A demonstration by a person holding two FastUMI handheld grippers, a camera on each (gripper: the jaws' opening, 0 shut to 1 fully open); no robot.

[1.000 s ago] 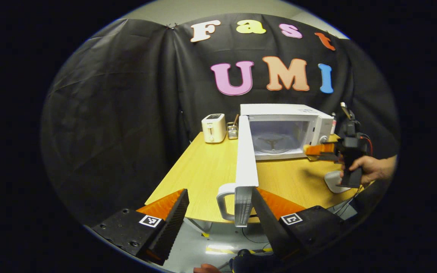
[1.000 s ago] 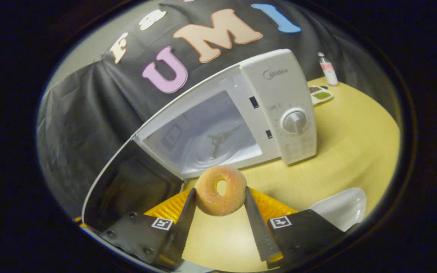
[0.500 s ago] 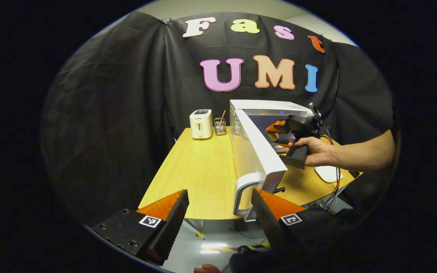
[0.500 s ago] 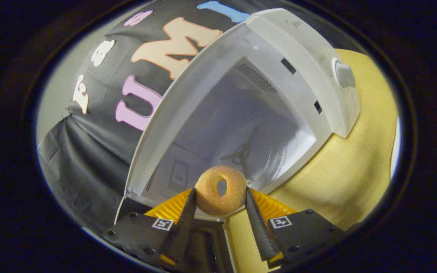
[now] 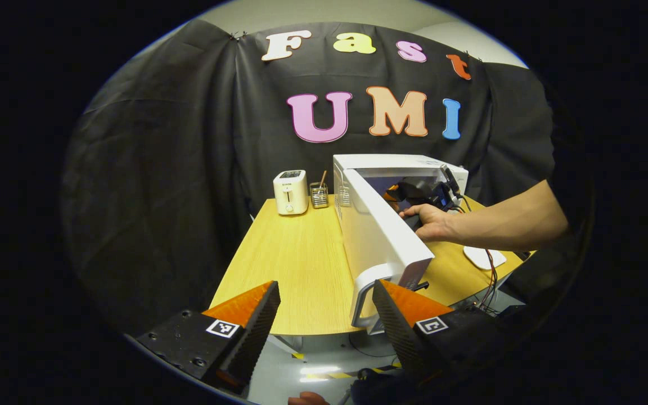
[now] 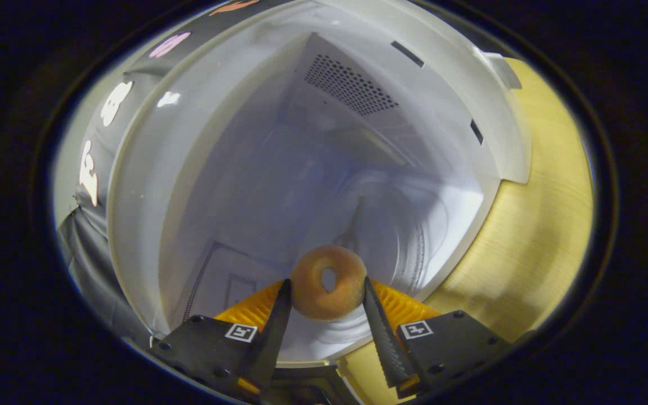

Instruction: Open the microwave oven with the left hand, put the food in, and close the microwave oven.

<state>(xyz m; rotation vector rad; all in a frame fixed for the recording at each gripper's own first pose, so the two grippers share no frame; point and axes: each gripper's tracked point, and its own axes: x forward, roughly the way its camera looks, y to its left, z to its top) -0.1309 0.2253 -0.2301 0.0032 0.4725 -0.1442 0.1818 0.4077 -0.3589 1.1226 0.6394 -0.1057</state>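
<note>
Doughnut (image 6: 328, 282), round, sugared, between right tongs (image 6: 324, 315)

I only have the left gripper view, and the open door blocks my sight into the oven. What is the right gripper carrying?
Observer: A sugared doughnut, pinched between the right gripper jaws.
Operator: Is it inside the oven?
Observer: It appears just past the front sill of the microwave, over the near edge of the turntable.
Operator: Set down?
Observer: Not yet, the jaws are closed on both its sides.
</note>
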